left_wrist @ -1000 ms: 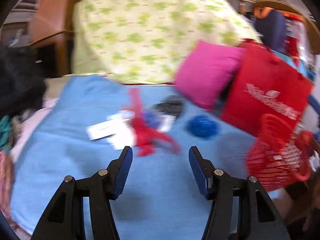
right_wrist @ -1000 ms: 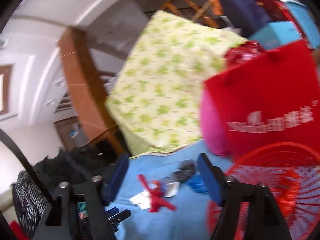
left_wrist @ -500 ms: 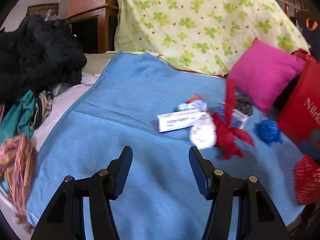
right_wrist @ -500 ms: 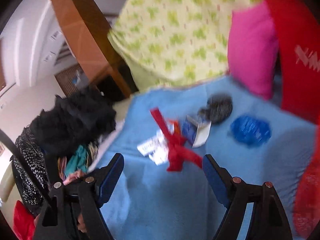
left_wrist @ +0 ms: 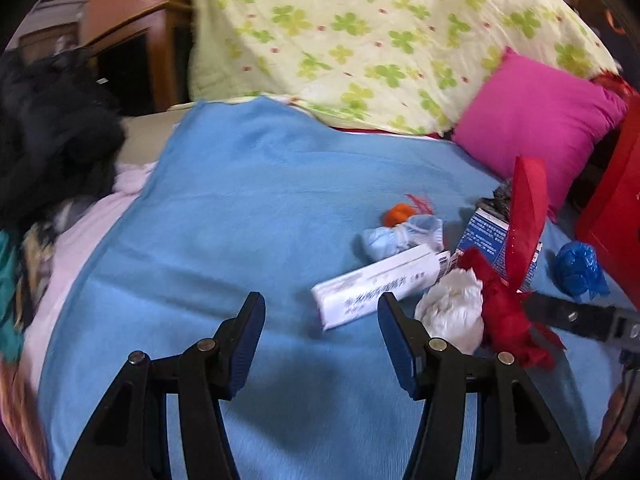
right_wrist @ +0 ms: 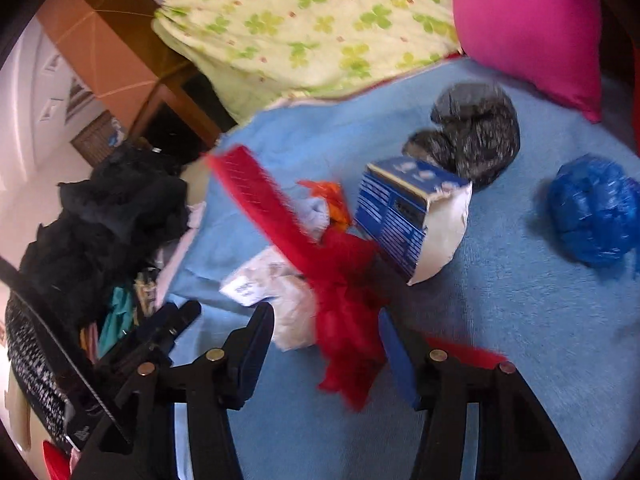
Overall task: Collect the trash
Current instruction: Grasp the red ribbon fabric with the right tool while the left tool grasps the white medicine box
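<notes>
right now my right gripper [right_wrist: 326, 354] has its blue-padded jaws closing around the crumpled red plastic bag with a long flat strap [right_wrist: 344, 304]. the bag's bunched body sits between the pads, but i can't see them pressing on it yet. my left gripper [left_wrist: 320, 344] hangs with its jaws apart and nothing between them, just short of the long white cardboard box with printed text [left_wrist: 376, 284].

i judge the red bag to be very light, soft and slippery film. it will squash flat under the pads, so the thick knotted middle is the place to take it, not the loose strap, which would slide out. touching it on the left is a crumpled white paper wad [left_wrist: 450, 312], also light and springy. the white box looks stiff and empty, best pinched across its narrow width. behind it lie a small pale blue crumpled wrapper [left_wrist: 400, 236] with an orange scrap [left_wrist: 398, 213] beside it, and an opened blue and white carton [right_wrist: 404, 220] leaning against the red bag. further back sit a scrunched black plastic bag [right_wrist: 472, 136] and, well apart on the right, a balled blue plastic bag [right_wrist: 588, 208].

all of it rests on a soft blue fleece blanket [left_wrist: 240, 200] that will give under the fingertips. beyond are a bright pink cushion [left_wrist: 536, 120], a pale yellow quilt with green clover print [left_wrist: 360, 32], a heap of dark clothing [left_wrist: 48, 128] on the left and brown wooden furniture [right_wrist: 100, 40].
</notes>
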{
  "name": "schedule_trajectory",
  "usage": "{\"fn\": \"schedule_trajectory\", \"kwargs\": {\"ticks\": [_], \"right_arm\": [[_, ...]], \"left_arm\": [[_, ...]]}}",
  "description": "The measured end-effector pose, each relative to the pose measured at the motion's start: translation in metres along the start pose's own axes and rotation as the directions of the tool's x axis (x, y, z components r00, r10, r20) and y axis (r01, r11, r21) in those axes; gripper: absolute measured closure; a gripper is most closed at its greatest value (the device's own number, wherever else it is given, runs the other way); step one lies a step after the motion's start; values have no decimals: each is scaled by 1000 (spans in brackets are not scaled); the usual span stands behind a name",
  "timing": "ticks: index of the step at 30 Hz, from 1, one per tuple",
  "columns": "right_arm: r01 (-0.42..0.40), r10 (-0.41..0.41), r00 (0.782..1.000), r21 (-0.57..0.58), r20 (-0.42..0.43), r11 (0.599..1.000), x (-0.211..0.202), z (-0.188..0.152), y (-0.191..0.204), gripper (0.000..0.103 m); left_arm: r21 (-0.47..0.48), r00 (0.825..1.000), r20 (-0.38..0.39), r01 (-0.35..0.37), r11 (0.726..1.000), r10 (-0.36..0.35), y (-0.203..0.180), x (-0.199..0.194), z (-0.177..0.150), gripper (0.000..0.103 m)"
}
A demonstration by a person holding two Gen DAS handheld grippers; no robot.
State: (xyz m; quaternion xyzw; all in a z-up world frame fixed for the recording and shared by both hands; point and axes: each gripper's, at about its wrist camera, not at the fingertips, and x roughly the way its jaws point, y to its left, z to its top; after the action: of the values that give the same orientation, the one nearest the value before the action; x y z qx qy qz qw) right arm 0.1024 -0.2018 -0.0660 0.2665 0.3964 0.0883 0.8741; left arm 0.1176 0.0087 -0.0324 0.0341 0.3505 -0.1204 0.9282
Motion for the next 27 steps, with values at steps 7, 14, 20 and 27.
{"fn": "schedule_trajectory", "kwargs": {"ticks": [7, 14, 20, 27], "right_arm": [[-15, 17, 998, 31, -61, 999, 26, 1, -15, 55], [-39, 40, 998, 26, -43, 999, 15, 0, -16, 68], [-36, 38, 999, 38, -39, 999, -4, 2, -27, 68], [-28, 30, 999, 75, -31, 997, -30, -1, -39, 68]], "left_arm": [[100, 994, -93, 73, 992, -64, -10, 48, 16, 44], [62, 980, -123, 167, 984, -159, -12, 58, 20, 44], [119, 960, -189, 230, 966, -206, -32, 57, 6, 74], [153, 956, -197, 249, 956, -217, -45, 46, 3, 80]]}}
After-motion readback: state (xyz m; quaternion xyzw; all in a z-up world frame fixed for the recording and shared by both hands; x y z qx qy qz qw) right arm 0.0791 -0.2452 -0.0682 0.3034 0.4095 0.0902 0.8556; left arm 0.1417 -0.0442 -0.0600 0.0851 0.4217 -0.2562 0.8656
